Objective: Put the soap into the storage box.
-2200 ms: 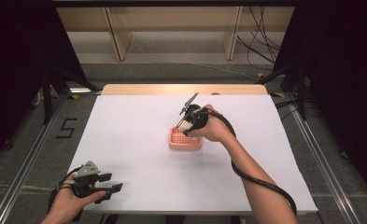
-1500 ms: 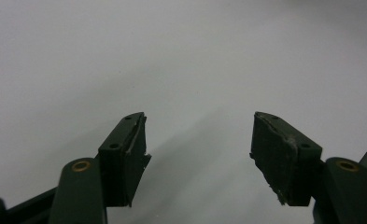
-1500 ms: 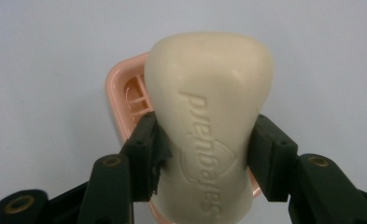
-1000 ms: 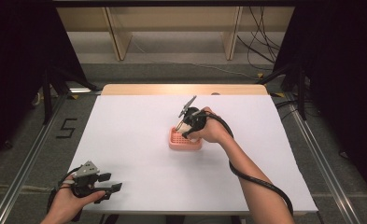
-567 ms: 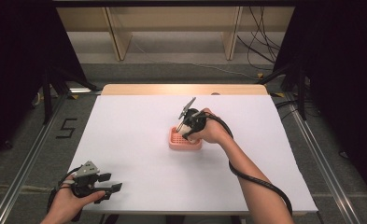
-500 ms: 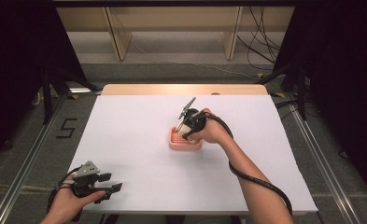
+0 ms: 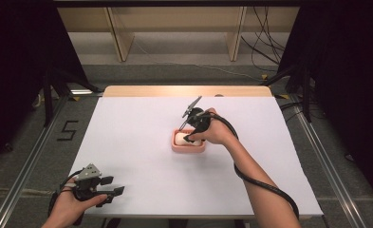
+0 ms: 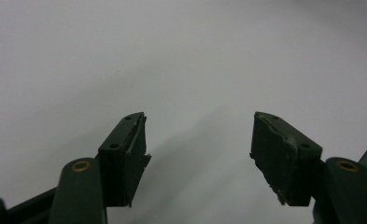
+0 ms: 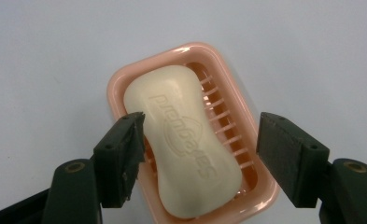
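A cream soap bar (image 9: 183, 140), waxy and smooth with embossed lettering, is being shown lying in a glossy pink plastic soap dish (image 9: 228, 79) with a ribbed floor. Matt black pads (image 9: 291, 156), rough and chipped at the edges, are being seen on the right gripper (image 9: 200, 158) and the left gripper (image 8: 200, 154). A matt white sheet (image 7: 136, 133) is being seen covering the table, a pale wood edge (image 7: 184, 90) being left bare at the far side.
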The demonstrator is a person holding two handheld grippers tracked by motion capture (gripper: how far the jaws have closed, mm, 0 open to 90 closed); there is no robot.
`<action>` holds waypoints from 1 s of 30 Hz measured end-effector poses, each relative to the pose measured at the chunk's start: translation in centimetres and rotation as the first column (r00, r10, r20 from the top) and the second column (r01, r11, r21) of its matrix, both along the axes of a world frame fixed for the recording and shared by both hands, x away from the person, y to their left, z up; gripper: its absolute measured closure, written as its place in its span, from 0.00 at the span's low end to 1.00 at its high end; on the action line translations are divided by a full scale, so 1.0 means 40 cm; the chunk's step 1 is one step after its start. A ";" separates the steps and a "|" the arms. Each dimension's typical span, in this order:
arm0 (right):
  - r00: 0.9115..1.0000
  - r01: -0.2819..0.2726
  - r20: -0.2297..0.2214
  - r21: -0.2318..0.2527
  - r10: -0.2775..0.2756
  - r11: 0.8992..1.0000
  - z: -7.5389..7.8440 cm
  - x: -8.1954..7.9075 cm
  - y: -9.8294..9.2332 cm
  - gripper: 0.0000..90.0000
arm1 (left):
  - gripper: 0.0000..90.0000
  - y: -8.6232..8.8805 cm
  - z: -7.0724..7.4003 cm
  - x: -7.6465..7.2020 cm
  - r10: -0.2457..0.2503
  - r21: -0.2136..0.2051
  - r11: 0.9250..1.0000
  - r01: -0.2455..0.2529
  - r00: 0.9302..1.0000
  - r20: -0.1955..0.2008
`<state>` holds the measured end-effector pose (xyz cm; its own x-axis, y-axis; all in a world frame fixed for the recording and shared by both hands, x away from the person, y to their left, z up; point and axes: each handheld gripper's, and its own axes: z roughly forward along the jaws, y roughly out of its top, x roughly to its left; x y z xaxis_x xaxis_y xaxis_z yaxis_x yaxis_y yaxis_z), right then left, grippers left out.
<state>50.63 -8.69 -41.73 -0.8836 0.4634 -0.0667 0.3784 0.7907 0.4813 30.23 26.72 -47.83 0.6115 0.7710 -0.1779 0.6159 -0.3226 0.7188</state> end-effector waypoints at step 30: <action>0.976 0.211 0.019 0.143 -0.216 0.967 -0.097 -0.304 -0.278 0.42 | 0.39 -0.003 -0.005 0.002 0.011 0.013 1.000 -0.011 1.000 -0.008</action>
